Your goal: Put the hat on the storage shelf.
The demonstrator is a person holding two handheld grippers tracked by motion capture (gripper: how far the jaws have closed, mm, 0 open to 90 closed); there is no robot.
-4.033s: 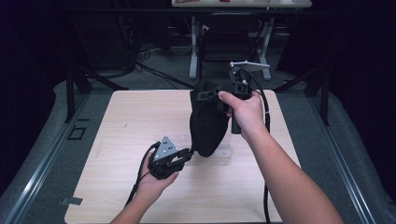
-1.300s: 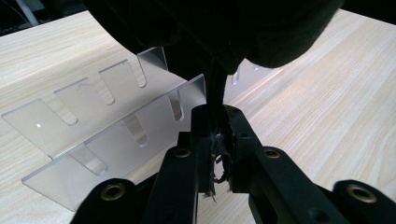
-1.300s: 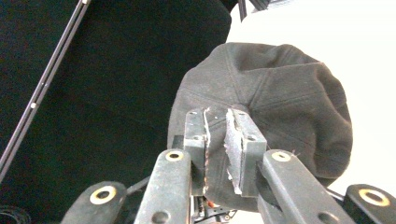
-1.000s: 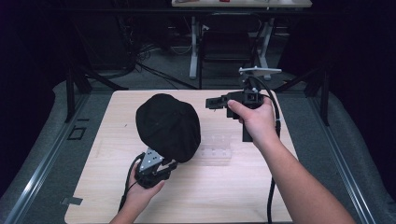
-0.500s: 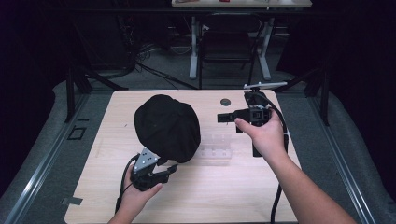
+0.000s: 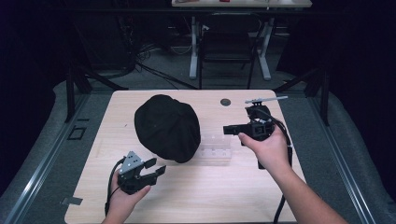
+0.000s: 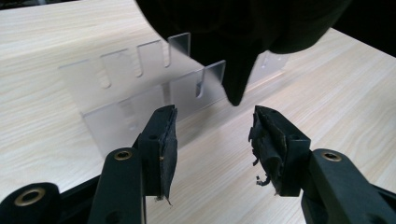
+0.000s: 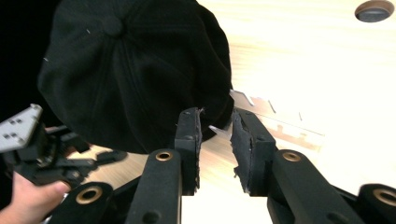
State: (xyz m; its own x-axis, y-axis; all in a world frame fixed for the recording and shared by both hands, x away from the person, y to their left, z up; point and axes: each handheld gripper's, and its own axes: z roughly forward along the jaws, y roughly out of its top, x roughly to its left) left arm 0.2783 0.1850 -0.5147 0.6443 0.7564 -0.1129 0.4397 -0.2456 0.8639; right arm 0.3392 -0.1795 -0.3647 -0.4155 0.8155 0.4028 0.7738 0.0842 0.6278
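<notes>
Now, black cap [image 6: 167, 128] crown-up on rack [image 6: 215, 149], both claws apart, empty.

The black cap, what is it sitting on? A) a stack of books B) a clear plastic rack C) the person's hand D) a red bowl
B, the black cap rests draped over one end of the clear plastic rack on the wooden table, with both grippers apart from it.
</notes>
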